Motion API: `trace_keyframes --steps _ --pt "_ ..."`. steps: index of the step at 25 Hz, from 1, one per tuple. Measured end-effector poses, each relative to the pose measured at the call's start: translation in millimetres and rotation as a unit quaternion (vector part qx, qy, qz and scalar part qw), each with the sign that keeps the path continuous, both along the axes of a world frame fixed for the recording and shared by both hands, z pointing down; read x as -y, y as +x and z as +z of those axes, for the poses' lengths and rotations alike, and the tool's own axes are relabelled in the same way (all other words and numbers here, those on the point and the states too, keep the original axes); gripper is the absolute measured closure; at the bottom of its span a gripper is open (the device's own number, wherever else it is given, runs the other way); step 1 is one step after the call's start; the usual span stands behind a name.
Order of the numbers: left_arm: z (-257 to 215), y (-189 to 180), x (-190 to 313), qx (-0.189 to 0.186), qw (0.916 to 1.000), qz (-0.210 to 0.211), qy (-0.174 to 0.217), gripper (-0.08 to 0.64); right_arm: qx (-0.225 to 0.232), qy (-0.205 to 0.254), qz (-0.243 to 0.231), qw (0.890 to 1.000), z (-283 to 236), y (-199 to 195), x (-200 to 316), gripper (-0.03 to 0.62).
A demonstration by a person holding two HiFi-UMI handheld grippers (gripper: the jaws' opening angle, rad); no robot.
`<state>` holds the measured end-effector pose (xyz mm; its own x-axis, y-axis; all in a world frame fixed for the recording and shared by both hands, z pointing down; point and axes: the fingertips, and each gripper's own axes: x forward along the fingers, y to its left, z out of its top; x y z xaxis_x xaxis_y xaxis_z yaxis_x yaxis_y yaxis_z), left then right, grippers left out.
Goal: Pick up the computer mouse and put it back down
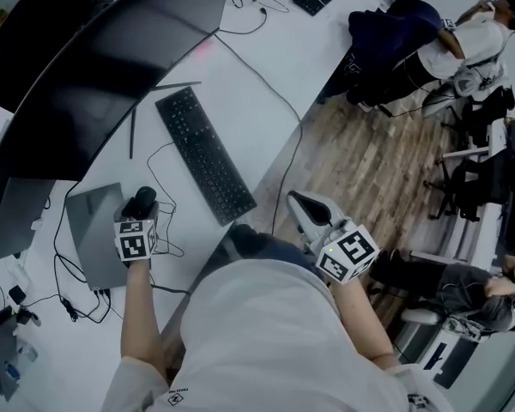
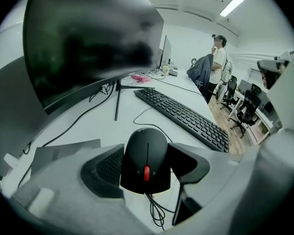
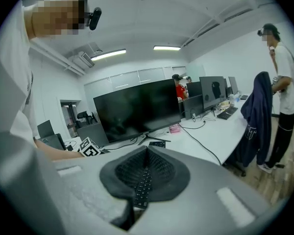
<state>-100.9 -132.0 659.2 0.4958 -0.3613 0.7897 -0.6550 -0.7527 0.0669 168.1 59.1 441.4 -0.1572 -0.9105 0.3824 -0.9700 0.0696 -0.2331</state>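
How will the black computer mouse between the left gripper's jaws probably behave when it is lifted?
The computer mouse looks like a rigid plastic shell, probably light. Its smooth, rounded sides may slip between the left gripper's pads. Its cable lies in loose loops and will likely drag or tug.

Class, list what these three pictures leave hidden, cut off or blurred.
Mouse underside: left gripper view, hidden by the mouse's own body.
Monitor screen: left gripper view, blurred.
Keyboard: right gripper view, only a sliver shows between the jaws.
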Motion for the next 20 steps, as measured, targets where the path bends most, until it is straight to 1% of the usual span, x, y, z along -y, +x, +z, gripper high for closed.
trace_keyframes --steps 10,20 --pt "30.3 11.5 6.0 0.02 0.9995 0.012 -0.021 0.27 -0.007 -0.008 0.049 0.999 -0.1 12.0 -28.6 0.589" --pt "49.2 14.5 6.5 0.044 0.9983 0.023 -0.03 0.27 -0.006 -0.012 0.073 0.997 0.7 15.4 -42.2 0.589"
